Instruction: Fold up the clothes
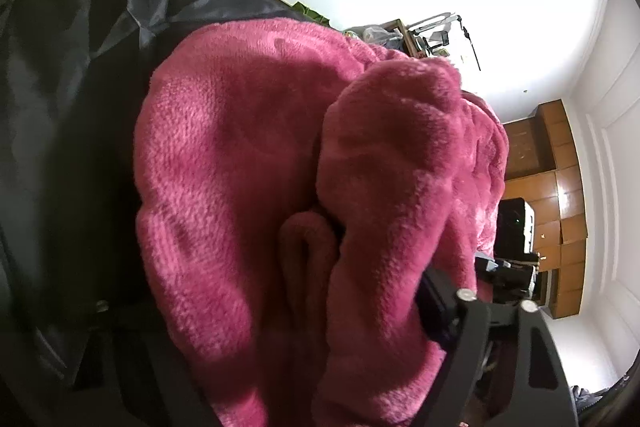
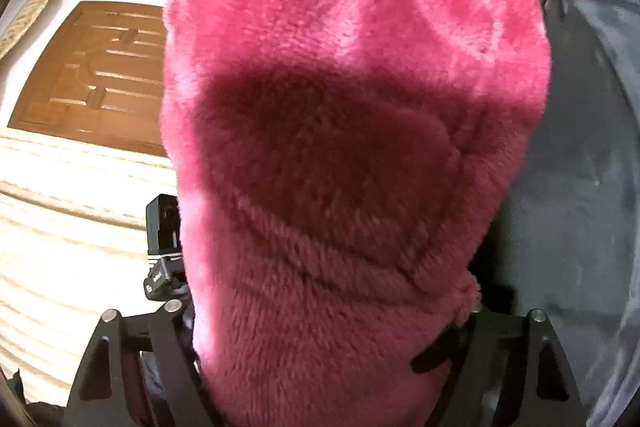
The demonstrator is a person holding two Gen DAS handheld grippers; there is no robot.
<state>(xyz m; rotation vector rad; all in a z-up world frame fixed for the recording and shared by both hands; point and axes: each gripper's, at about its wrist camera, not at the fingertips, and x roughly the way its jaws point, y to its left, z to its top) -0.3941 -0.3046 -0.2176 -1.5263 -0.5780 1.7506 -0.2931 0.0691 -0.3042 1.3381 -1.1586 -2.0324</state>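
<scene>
Now, pink fleece garment bunched between both claws' jaws; left claw, right claw, grip unclear. I'd pinch firmly, lift evenly toward 12 o'clock over dark sheet.

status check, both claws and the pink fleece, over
Left claw and right claw both buried in pink fleece, grip unconfirmed. Fleece bunched over dark sheet. Nothing else in the way.

Surface: dark grey cloth spread under everything.
On it: pink fleece garment, bunched directly ahead of the hand-held gripper.
</scene>
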